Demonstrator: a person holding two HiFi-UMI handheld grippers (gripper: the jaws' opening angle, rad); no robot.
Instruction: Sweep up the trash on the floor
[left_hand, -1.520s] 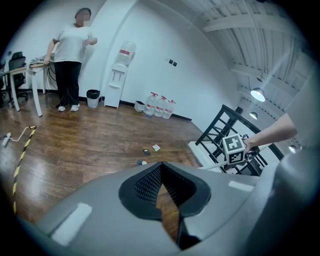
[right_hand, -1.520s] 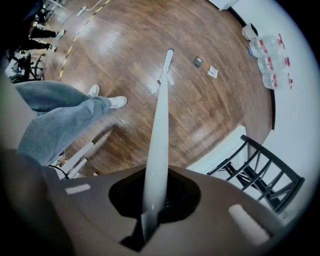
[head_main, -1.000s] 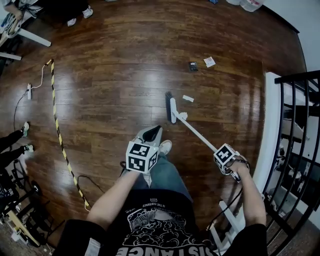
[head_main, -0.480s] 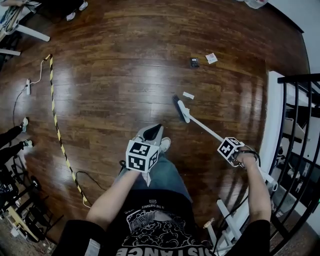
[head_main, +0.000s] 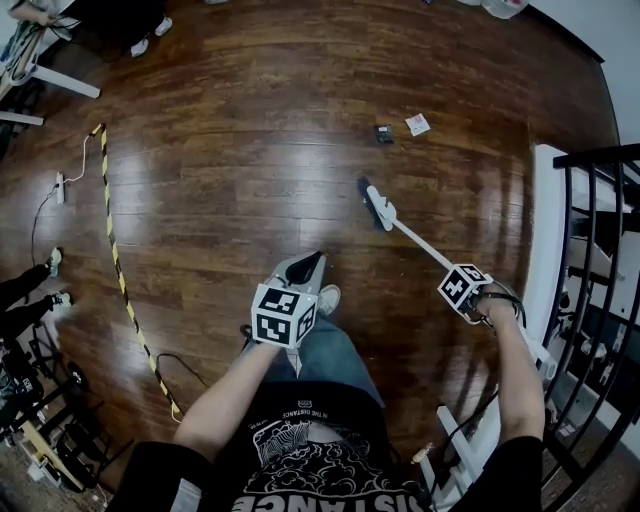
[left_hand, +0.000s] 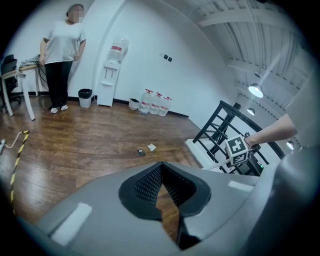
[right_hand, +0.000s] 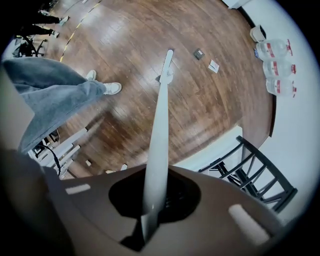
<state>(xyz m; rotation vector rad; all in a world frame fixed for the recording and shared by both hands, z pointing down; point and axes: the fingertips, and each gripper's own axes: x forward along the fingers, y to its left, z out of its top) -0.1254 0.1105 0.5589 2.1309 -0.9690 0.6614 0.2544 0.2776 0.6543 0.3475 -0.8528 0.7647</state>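
Observation:
My right gripper is shut on the white handle of a broom. Its dark brush head rests on the wooden floor ahead of me. Beyond the brush lie a small dark scrap and a white paper scrap, both apart from the brush. My left gripper hangs over my leg, shut, with nothing in it.
A black stair railing and a white ledge run along the right. A yellow-black tape line and a power strip lie at the left. By the far wall stand a person, a bin and water bottles.
The brush head has slid right and a little farther away, and my right gripper has moved right. The white scrap that lay beside the brush no longer shows. The left gripper has stayed put.

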